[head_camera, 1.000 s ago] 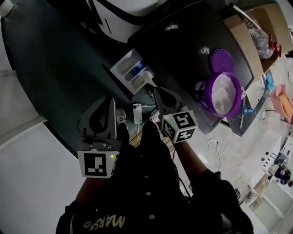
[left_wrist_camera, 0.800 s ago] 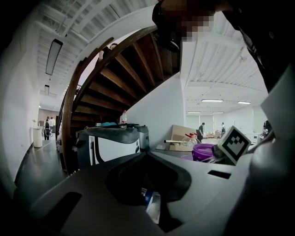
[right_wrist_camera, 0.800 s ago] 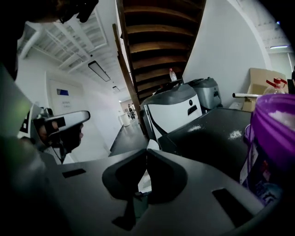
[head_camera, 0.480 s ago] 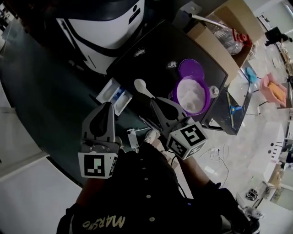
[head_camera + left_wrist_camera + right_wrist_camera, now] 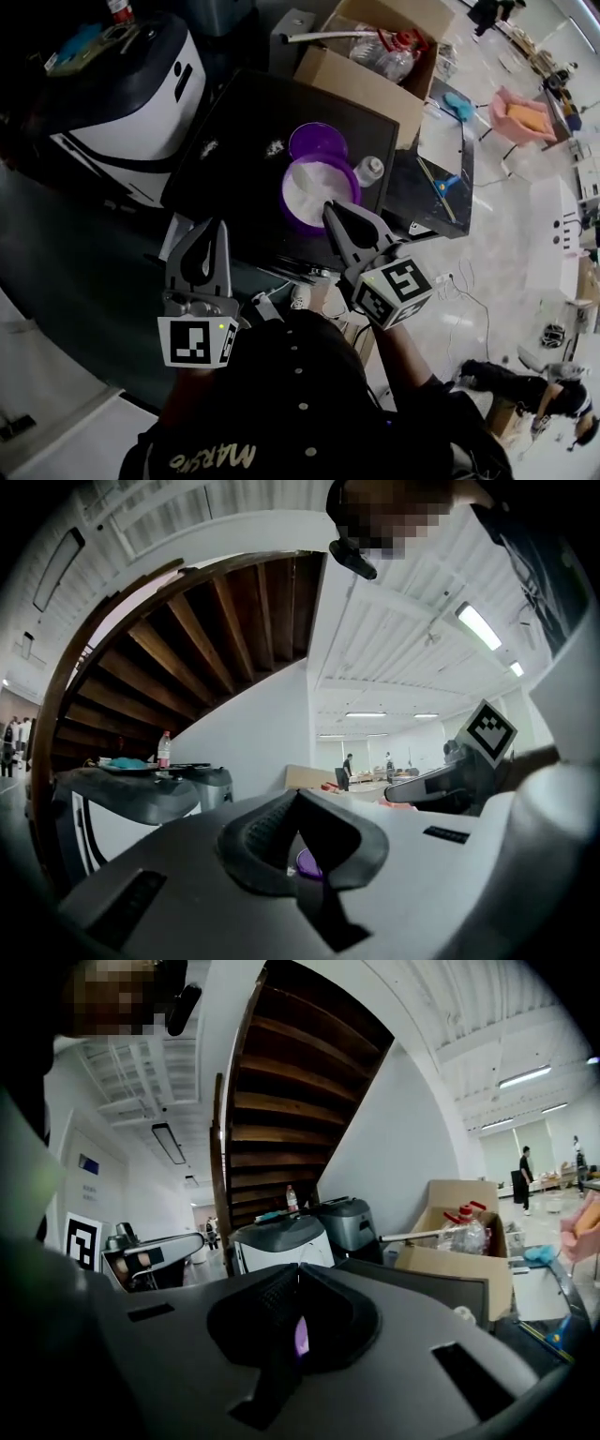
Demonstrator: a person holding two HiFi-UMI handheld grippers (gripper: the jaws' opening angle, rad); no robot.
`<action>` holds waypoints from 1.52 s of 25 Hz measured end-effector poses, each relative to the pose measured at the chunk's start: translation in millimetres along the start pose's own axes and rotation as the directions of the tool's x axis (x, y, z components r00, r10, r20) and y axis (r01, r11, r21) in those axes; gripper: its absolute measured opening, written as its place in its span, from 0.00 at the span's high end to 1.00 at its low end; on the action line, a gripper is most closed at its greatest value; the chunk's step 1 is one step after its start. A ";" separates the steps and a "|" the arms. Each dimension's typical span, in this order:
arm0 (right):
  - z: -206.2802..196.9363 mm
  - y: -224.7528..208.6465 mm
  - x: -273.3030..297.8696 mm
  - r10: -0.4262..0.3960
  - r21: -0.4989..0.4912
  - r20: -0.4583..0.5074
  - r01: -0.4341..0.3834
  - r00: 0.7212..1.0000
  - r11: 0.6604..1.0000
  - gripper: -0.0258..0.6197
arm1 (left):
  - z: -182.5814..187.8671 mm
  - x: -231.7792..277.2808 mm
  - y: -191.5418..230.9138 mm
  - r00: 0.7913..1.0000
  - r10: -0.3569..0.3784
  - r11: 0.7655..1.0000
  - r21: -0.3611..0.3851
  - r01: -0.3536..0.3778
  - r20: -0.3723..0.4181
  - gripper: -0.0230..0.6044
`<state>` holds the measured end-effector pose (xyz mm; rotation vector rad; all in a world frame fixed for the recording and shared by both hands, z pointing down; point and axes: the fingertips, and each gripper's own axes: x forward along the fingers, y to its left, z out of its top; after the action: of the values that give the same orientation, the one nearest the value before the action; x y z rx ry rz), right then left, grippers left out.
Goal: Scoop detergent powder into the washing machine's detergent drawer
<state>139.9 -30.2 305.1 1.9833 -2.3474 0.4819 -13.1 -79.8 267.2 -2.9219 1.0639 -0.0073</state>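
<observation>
A purple tub (image 5: 314, 187) full of white powder stands on the black table (image 5: 234, 141), with its purple lid (image 5: 317, 142) lying just behind it. My right gripper (image 5: 328, 206) is shut and empty, and its tips lie over the tub's near right rim in the head view. My left gripper (image 5: 222, 225) is also shut and empty, held at the table's near edge, left of the tub. In the left gripper view the jaws (image 5: 300, 794) meet, as they do in the right gripper view (image 5: 298, 1269). A pale corner (image 5: 172, 236) beside the left gripper may be the drawer. I cannot see the scoop.
The white washing machine (image 5: 122, 94) stands left of the table. An open cardboard box (image 5: 375, 66) with bottles sits behind it. A small white bottle (image 5: 368, 171) stands right of the tub. Spilled powder (image 5: 274, 147) marks the tabletop. Cables lie on the floor at right.
The head view has swung up and right, so the table and tub have slid towards the lower left. The drawer and white scoop have dropped out of sight. Both grippers stay shut.
</observation>
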 end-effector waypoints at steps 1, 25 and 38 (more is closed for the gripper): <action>-2.2 -10.0 -8.0 -0.028 0.006 -0.007 0.028 1.000 1.000 0.91 | -0.3 5.8 -6.8 1.000 -0.021 1.000 -0.001 0.021 0.002 0.94; -87.7 -53.0 -15.7 -0.163 -0.277 -0.618 -0.019 0.769 0.961 0.91 | -24.0 36.0 -23.7 0.996 -0.068 0.998 -0.013 0.067 -0.060 0.94; -98.4 -51.2 -23.0 -0.118 -0.202 -0.607 -0.010 0.786 0.979 0.71 | -23.7 36.9 -23.4 0.996 -0.075 0.997 -0.009 0.074 -0.054 0.94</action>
<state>176.6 9.6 404.6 1.4902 -1.8365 0.7308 29.8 -86.3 291.4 -2.9817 0.9627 -0.0852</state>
